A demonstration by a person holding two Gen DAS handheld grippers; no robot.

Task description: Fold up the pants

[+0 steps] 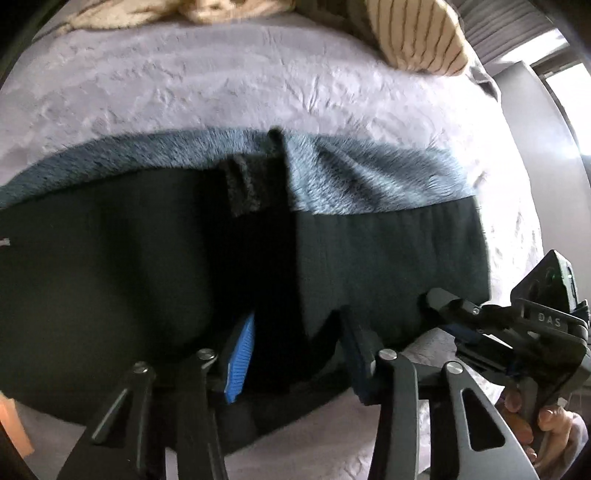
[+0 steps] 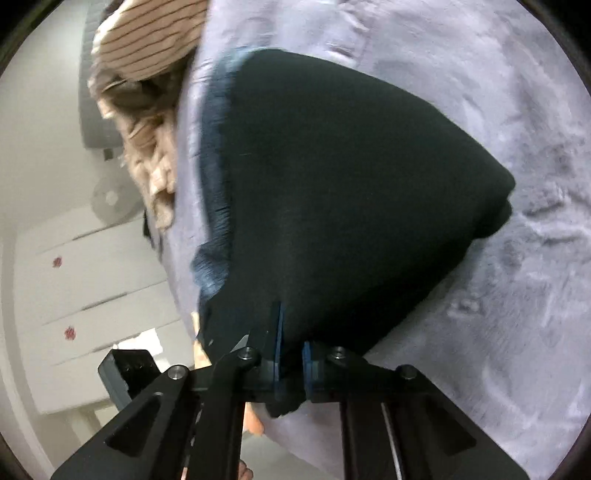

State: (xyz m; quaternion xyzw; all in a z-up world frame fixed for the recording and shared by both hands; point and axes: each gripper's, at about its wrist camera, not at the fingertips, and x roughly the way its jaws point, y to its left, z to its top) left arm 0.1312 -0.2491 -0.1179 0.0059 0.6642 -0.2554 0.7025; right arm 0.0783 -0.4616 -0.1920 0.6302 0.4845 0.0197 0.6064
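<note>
Dark pants with a blue-grey fleece lining turned out along the far edge lie on a lavender bed cover. My left gripper points down at their near edge. A raised dark fold stands between its blue pads, and the left pad's face still shows. In the right wrist view my right gripper is shut on the near edge of the pants, which bulge up ahead of it. The right gripper also shows at the pants' right end in the left wrist view.
A striped pillow and a beige blanket lie at the far side of the bed. A hand holds the right gripper's handle. White drawers stand beyond the bed's edge, and a bright window is at the right.
</note>
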